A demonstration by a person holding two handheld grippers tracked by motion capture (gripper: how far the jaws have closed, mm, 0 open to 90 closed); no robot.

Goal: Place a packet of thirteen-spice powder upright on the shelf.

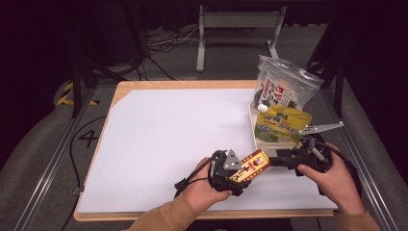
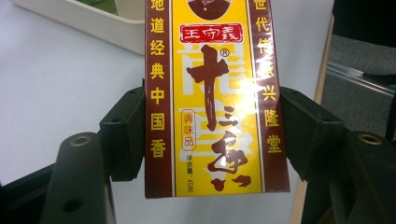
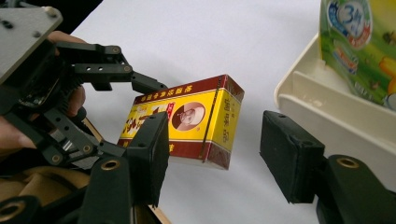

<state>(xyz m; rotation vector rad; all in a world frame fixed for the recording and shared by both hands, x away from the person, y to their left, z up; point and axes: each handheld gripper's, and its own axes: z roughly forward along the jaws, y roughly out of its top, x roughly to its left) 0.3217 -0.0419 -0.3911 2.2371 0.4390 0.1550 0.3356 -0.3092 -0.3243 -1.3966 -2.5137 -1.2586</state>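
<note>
1. The yellow and dark red box [image 1: 249,165] is held clear of the white table sheet [image 1: 168,139], near the front right part of the table, between the two grippers. In the left gripper view the box [image 2: 212,98] runs upward from between the jaws, its printed face toward the camera.

2. The left gripper [image 1: 230,169] is clamped on the box: in its own view both black pads are pressed against the long dark red side edges, one on each side. The left hand [image 1: 204,187] is seen behind it in the high view.

3. The right gripper [image 1: 284,158] is pointed toward the free end of the box. In the right gripper view the jaws stand apart; the box [image 3: 187,119] lies ahead of them, roughly in line with the gap, and neither pad touches it. No grip is made by this gripper. The left gripper [image 3: 100,70] is seen at the far end of the box in that view.

4. The right hand [image 1: 332,180] is seen at the table's right front edge.

5. A cream tray [image 1: 253,129] stands just beyond the right gripper, at the right side of the sheet. A yellow-green pouch [image 1: 281,122] lies in it, and a clear bag with dark contents [image 1: 284,86] stands at its far end.
</note>
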